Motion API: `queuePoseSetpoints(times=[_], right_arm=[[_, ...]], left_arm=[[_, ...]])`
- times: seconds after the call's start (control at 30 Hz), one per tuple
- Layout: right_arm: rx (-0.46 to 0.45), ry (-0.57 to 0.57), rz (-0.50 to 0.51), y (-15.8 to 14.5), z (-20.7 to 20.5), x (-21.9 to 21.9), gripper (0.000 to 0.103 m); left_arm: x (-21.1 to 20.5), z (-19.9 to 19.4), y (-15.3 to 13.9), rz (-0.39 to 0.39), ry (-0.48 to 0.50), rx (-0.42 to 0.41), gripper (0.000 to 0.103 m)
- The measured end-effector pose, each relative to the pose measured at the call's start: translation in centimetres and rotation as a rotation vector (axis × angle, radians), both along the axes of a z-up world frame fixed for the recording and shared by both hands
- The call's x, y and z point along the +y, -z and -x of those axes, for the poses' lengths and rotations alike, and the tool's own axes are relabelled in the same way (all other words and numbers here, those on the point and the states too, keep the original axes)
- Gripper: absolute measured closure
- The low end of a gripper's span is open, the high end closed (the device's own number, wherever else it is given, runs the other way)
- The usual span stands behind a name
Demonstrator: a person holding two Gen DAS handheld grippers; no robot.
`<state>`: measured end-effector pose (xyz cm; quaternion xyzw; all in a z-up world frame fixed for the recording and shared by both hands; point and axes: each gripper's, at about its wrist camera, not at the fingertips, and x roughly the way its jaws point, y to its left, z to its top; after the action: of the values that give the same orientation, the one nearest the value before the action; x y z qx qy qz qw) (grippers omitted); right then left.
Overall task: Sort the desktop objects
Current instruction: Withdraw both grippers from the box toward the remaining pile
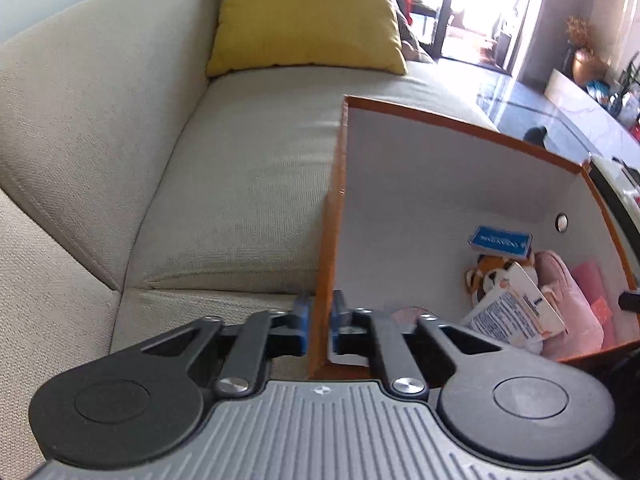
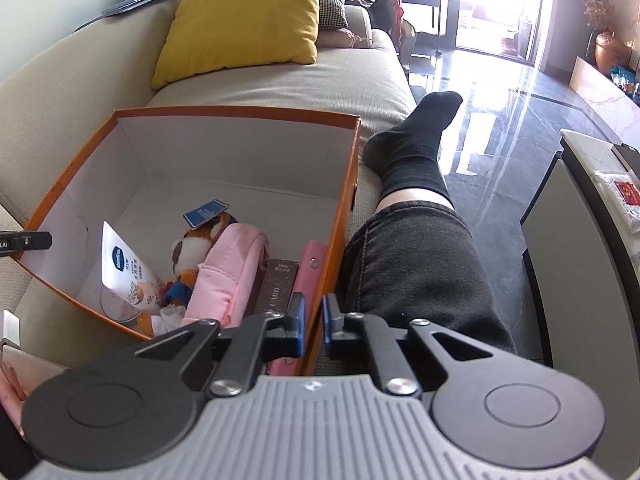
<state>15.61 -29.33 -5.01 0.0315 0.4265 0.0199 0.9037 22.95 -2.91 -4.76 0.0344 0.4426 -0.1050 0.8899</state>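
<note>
An orange cardboard box [image 1: 334, 200] with a white inside stands on the sofa seat. My left gripper [image 1: 320, 308] is shut on the box's left wall near the front corner, one blue pad on each side. Across from it, my right gripper [image 2: 314, 312] is shut on the right wall [image 2: 344, 200] in the same way. Inside the box lie a blue card [image 2: 206, 213], a plush toy [image 2: 192, 252], a white tube [image 2: 120, 268], a pink pouch [image 2: 228, 276], a grey card box [image 2: 276, 284] and a pink case [image 2: 310, 268].
The beige sofa [image 1: 240, 184] carries a yellow cushion [image 1: 304, 20] behind the box. A person's leg [image 2: 416, 256] in dark jeans and a black sock lies right beside the box's right wall. A low table [image 2: 592, 216] stands at the right over glossy dark floor.
</note>
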Motion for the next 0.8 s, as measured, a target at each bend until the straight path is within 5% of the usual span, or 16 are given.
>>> queuePoseSetpoints(times=[0.2, 0.8], right_arm=[[-0.012, 0.003, 0.035, -0.1, 0.6, 0.7, 0.096], [-0.002, -0.031, 0.026, -0.3, 3.8, 1.7, 0.097]], left_arm=[[-1.0, 0.8, 0.1, -0.07, 0.008, -0.01, 0.1], [1.1, 6.9, -1.1, -0.056, -0.039, -0.004, 0.1]])
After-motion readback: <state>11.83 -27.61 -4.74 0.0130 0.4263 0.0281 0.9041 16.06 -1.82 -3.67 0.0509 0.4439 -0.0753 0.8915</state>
